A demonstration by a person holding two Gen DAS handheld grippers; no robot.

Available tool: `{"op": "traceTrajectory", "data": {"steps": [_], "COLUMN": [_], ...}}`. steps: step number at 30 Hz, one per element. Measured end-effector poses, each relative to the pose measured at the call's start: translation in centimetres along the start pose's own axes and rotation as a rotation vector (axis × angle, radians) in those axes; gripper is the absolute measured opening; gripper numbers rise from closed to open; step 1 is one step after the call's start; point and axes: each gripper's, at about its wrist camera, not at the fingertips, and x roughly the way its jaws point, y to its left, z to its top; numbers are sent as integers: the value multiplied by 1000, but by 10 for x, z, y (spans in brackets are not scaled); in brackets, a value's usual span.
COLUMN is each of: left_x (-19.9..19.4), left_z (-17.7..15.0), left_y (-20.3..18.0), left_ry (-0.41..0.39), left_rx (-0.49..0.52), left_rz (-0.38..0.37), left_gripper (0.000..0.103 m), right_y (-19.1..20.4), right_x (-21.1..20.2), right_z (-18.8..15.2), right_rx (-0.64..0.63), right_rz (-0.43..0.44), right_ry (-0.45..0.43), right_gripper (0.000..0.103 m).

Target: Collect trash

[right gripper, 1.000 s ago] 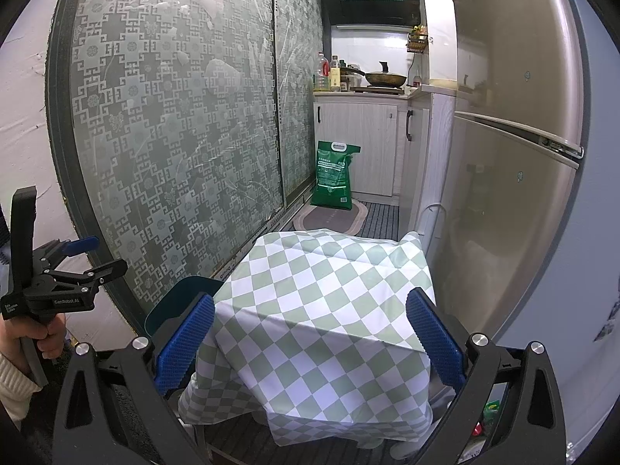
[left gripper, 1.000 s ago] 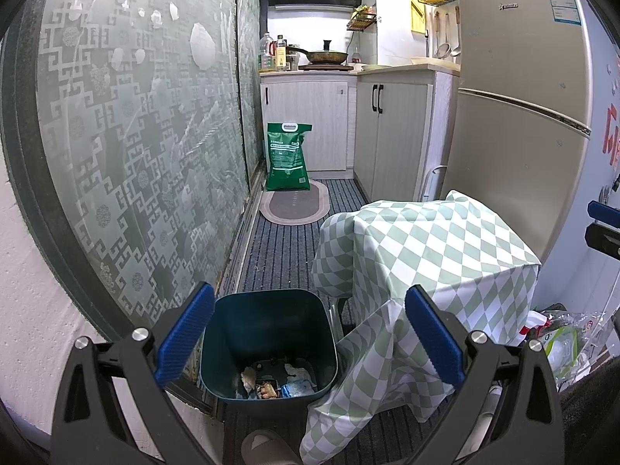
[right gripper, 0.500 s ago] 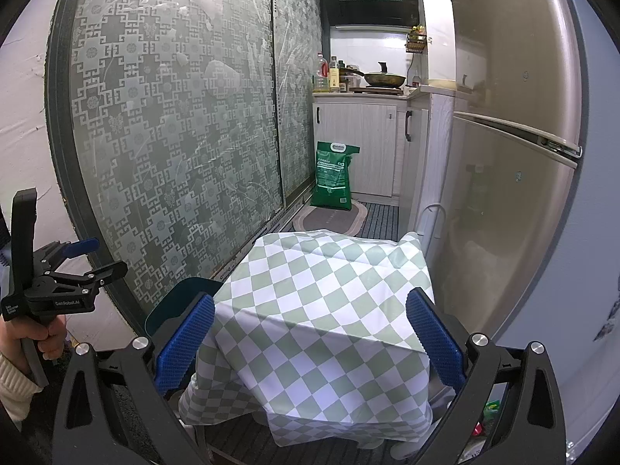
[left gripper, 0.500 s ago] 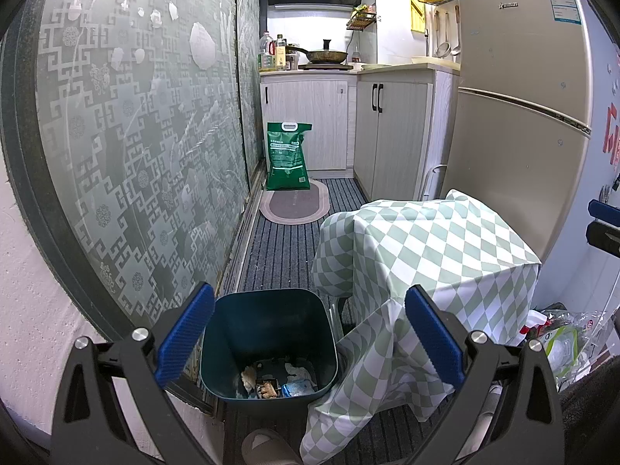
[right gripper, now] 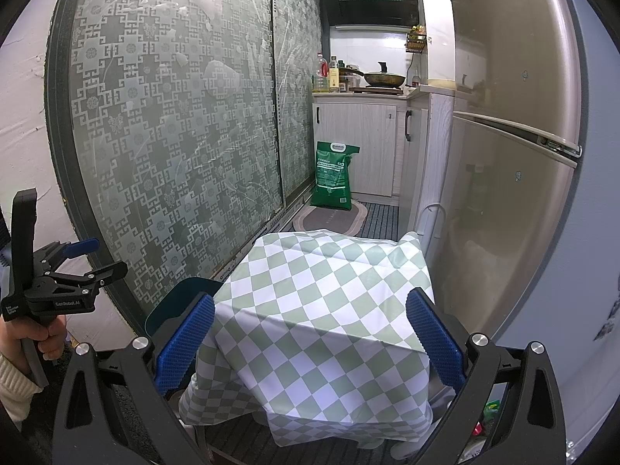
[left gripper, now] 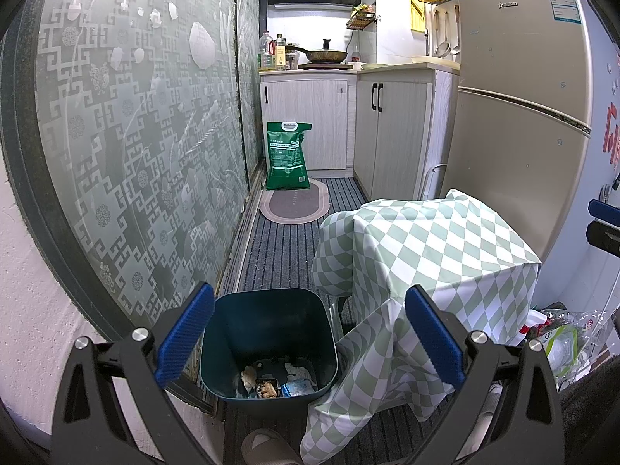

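While both tools gape empty, the dark bin (left gripper: 267, 333) holds scraps (left gripper: 267, 381) and wrappers (left gripper: 296, 387) at its bottom.

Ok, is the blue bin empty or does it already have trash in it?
Not empty: the blue bin stands upright, lidless, with a few scraps lying on its bottom.

A narrow kitchen aisle: a patterned frosted sliding door (left gripper: 147, 147) on the left, a beige fridge (left gripper: 519, 116) on the right. A green sack (left gripper: 287, 157) stands against white cabinets (left gripper: 310, 124) — an oval mat (left gripper: 295, 206) lies before it. A checked cloth (right gripper: 325, 310) drapes a small table.
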Motion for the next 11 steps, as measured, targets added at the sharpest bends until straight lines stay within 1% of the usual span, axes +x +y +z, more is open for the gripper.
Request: {"op": "traceTrajectory", "data": {"steps": [11], "left_x": [1], "left_z": [-3], "left_y": [2], "left_ry": [13], "left_rx": [8], "left_rz": [-1], "left_gripper": [100], "right_y": [1], "right_x": [-1], "right_z": [0], "right_rx": [1], "right_rz": [-1], "right_ry": [1], "right_gripper": [100]}}
